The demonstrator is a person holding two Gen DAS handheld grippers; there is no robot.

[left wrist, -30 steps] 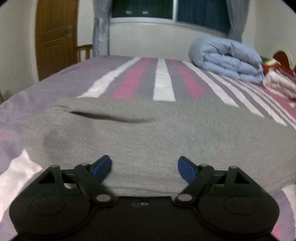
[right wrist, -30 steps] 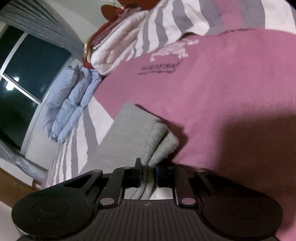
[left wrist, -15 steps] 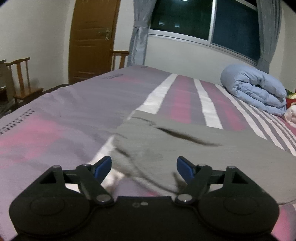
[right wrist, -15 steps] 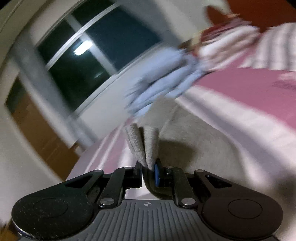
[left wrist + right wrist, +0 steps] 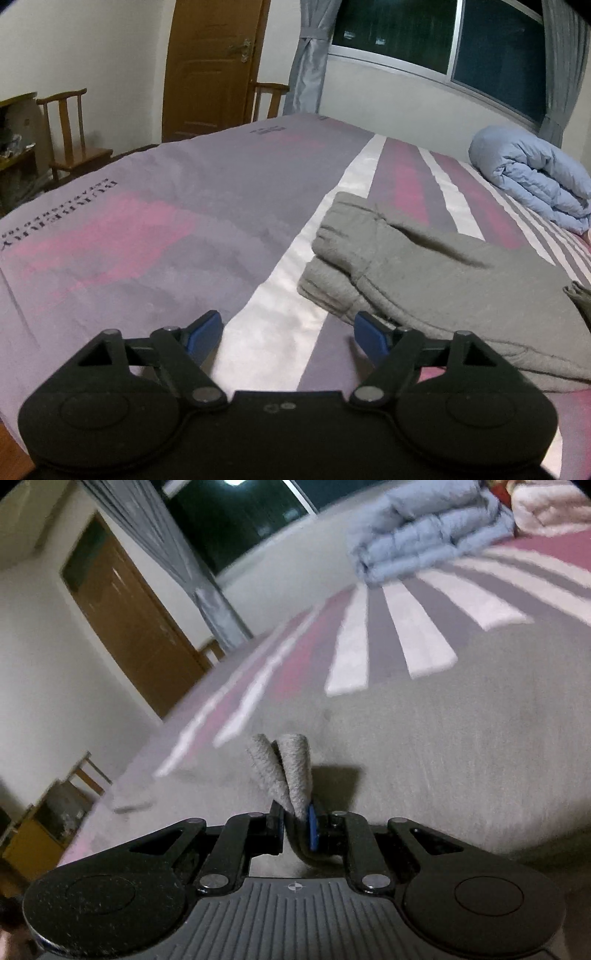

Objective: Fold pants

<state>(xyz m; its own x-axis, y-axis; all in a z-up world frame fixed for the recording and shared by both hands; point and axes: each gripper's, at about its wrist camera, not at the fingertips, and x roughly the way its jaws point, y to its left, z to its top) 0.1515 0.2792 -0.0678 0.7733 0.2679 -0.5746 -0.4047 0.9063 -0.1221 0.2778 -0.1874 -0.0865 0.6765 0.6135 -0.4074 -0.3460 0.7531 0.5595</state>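
Observation:
Grey sweatpants (image 5: 436, 273) lie on the striped bed, folded lengthwise, with the waistband end toward the left of the left wrist view. My left gripper (image 5: 288, 334) is open and empty, low over the bed just left of the waistband. My right gripper (image 5: 295, 825) is shut on the two doubled leg cuffs (image 5: 284, 771) of the pants, which stick up between its jaws. It holds them above the rest of the grey fabric (image 5: 461, 738).
A rolled light-blue duvet (image 5: 532, 177) lies at the far right of the bed. The bedspread (image 5: 147, 229) has purple, pink and white stripes. A wooden chair (image 5: 70, 136) and a door (image 5: 210, 66) stand beyond the bed's left edge.
My right gripper has lifted the leg cuffs and carried them over the pants toward the waistband end. My left gripper has moved left, off the fabric, still open.

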